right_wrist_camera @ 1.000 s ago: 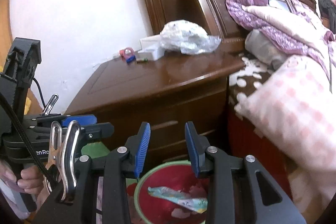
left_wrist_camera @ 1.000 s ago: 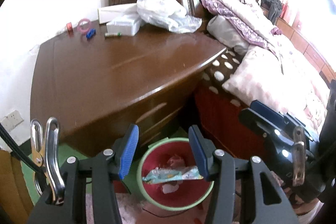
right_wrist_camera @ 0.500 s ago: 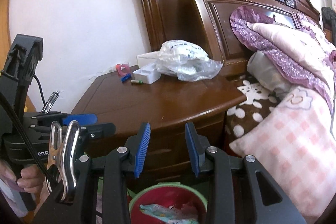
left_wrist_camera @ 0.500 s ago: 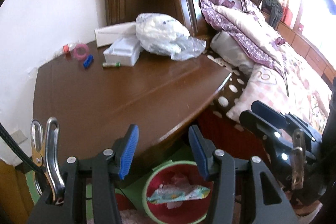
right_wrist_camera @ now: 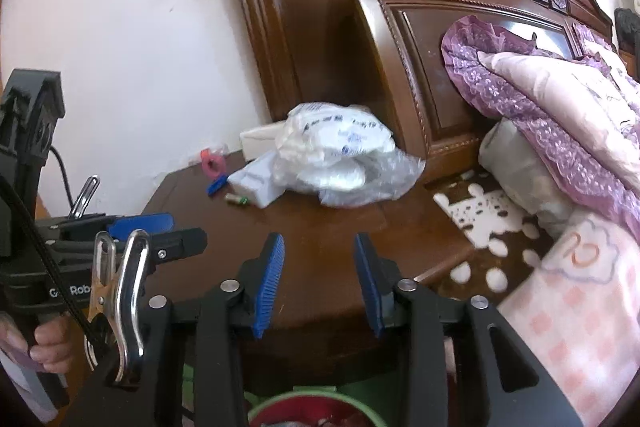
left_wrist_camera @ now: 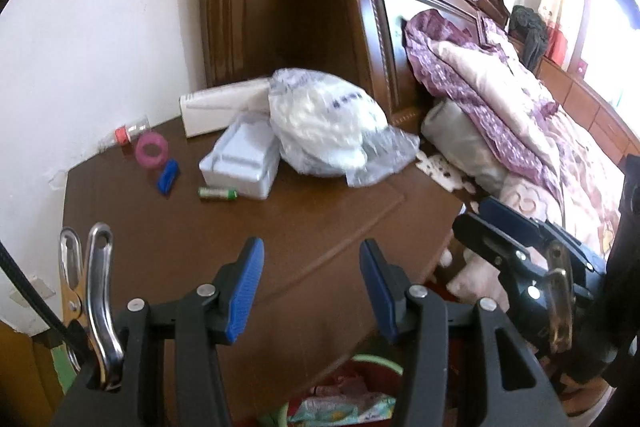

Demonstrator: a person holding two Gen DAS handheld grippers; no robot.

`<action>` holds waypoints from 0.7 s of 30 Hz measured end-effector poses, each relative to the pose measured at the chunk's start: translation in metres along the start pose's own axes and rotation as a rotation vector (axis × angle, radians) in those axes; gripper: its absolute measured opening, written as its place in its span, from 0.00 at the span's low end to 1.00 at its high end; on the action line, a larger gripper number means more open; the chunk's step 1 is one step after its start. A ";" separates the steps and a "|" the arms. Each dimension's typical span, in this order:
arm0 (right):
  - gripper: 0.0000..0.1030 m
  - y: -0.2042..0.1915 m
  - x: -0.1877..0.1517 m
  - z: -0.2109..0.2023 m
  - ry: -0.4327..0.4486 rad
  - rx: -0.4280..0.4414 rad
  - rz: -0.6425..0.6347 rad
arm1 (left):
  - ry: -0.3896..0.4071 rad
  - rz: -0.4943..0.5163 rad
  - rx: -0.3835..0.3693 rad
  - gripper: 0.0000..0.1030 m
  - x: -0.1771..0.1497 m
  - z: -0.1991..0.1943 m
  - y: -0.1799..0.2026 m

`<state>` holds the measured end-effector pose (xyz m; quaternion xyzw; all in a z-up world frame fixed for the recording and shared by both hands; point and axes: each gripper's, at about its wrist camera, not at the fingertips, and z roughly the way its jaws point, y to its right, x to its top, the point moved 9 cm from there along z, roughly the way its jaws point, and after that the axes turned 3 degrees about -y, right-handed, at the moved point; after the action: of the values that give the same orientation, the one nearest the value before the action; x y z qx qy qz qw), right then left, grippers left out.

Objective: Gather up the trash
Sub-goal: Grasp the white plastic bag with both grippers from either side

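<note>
Both tongs apart, empty: left (left_wrist_camera: 311,291), right (right_wrist_camera: 320,285) just widened | bin (right_wrist_camera: 280,401) cut off below

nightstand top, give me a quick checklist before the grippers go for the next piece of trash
1. Left gripper empty, pads apart: ok.
2. Right gripper empty, jaws have just been opening: ok.
3. Crumpled plastic bag in view on the nightstand with nothing on top of it: ok.
4. Bare wood between grippers and bag: ok.
5. White box presses against the bag and may shift with it: not ok.
6. Bin visible below the front edge for the drop: ok; room left inside: cannot tell.
</note>
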<state>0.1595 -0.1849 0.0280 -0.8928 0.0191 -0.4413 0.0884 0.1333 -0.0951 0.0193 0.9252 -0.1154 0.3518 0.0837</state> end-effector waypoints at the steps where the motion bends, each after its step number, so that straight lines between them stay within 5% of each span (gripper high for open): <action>1: 0.43 0.002 0.005 0.003 0.000 0.000 0.003 | 0.002 -0.001 0.000 0.51 0.006 0.002 -0.001; 21: 0.44 0.056 0.085 0.064 -0.009 -0.003 0.069 | 0.073 -0.110 -0.035 0.58 0.115 0.047 -0.002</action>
<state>0.2644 -0.2408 0.0473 -0.8938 0.0500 -0.4338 0.1023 0.2470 -0.1217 0.0618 0.9151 -0.0676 0.3780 0.1233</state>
